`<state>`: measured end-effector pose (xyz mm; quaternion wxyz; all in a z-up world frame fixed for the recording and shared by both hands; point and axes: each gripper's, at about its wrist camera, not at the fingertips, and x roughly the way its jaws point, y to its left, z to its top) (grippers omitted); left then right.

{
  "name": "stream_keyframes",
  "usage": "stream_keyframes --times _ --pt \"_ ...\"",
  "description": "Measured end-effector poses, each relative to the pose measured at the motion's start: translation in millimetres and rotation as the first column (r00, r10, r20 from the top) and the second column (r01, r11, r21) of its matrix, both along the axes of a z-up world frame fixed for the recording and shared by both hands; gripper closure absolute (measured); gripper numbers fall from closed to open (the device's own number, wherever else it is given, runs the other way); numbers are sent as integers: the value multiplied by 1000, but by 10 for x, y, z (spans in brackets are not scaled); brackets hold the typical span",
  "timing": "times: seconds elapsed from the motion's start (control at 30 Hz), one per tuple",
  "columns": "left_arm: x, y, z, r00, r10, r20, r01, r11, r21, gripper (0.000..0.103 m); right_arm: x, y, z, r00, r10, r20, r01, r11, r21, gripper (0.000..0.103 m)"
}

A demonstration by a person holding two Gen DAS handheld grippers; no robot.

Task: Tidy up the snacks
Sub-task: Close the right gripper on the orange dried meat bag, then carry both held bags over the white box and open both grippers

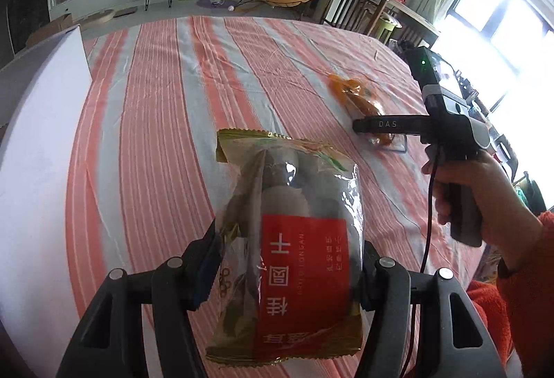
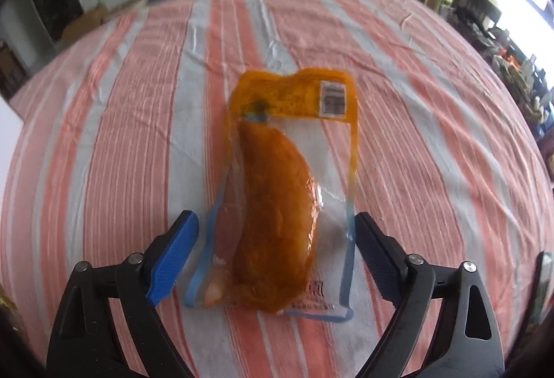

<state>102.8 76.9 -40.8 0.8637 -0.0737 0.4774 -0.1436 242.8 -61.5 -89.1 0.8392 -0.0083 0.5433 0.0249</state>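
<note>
One snack held, one about to be taken

Our left tool [image 1: 289, 270] grips the longan bag [image 1: 294, 246] clear of the desk [image 1: 155, 101]; our right tool [image 2: 277, 253] spreads wide astride the orange pouch [image 2: 280, 191], ready to close.

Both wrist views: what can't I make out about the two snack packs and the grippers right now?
- Longan bag, left wrist view: its lower edge is hidden behind the left gripper, and its underside faces away.
- Orange vacuum pack, right wrist view: label print and barcode blurred, unreadable.
- Same pack, left wrist view: near end hidden behind the right gripper.
- White board: cut off by the left edge.
</note>
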Motion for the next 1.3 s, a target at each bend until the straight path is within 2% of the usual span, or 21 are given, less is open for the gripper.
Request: stream_keyframes --times 0.03,0.17,0.27,0.4,0.53,0.63,0.7,0.8,0.93,1.03,1.3 --pt "-44 19 33 1000 -1 5 1 1000 -4 41 -9 -2 36 1000 7 -17 -7 1000 6 45" --pt "-190 78 149 1000 0 26 1 1000 -24 41 -238 -64 162 999 35 -29 -34 999 39 47" --pt "-286 135 236 999 -2 44 4 999 -40 41 -516 -233 247 1000 -8 -17 12 969 246 47" --pt "-388 181 338 998 -7 58 10 999 -47 41 -969 -334 402 998 -52 22 36 885 465 47" --pt "-441 220 398 997 -4 74 8 999 -53 41 -1333 -358 461 997 -65 32 32 794 607 47" --pt "-496 240 440 997 -2 84 7 998 -58 41 -1482 -446 452 997 -78 24 40 719 694 47" --pt "-542 253 477 996 -1 90 6 998 -63 41 -1596 -460 455 996 -90 16 48 656 753 47" --pt "-606 334 572 994 9 110 -1 997 -73 41 -1663 -457 474 995 -97 8 52 594 803 47" --pt "-671 477 702 990 44 137 -35 997 -63 41 -1638 -331 634 996 -66 51 -1 603 798 47" --pt "-735 595 800 984 73 165 -64 996 -62 41 -1640 -179 774 996 -35 80 -44 592 805 46" --pt "-882 923 983 959 133 249 -142 990 17 41 -1639 351 1030 989 77 130 -150 590 793 46"
